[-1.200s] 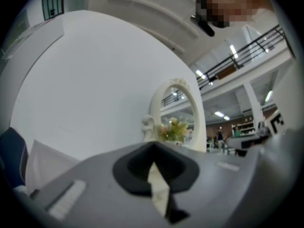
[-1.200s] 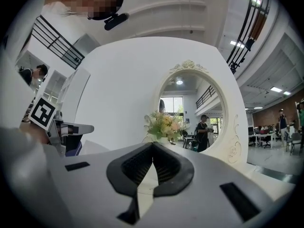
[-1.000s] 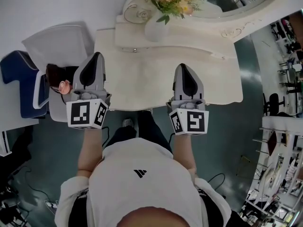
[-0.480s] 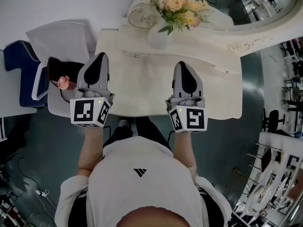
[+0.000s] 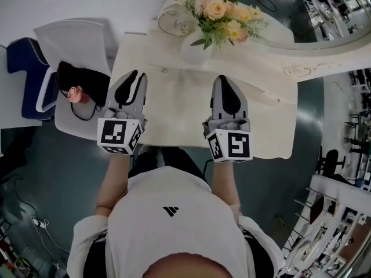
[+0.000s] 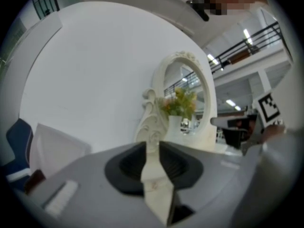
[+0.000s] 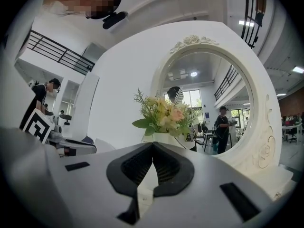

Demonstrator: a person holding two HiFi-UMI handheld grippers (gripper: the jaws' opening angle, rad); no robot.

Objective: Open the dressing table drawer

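Stands at the near edge of the cream table (image 5: 174, 112) with one tool in each hand, both pointing level toward the far side. Holds the left tool (image 5: 137, 75) over the near-left part of the top, with its jaws a little spread and opening at this moment; shows in the left gripper view only a strip of the table through the gap, no object between the pads. Holds the right tool (image 5: 225, 80) beside it, to the right and well apart, with jaws pressed together at the tips and pinching nothing. Can find the drawer (image 5: 165, 70) by its small knob in the low raised tier along the far side of the table, looking shut, ahead of the left tool and apart from it; touches it with neither tool. Sees a white vase (image 5: 193, 46) of yellow and peach flowers (image 5: 226, 13) on that tier, farther than both tools and between their lines, and a round mirror (image 5: 324, 10) in an ornate cream frame at the far right. Finds, left of the table, a white chair (image 5: 72, 42) carrying a black bag (image 5: 87, 80).
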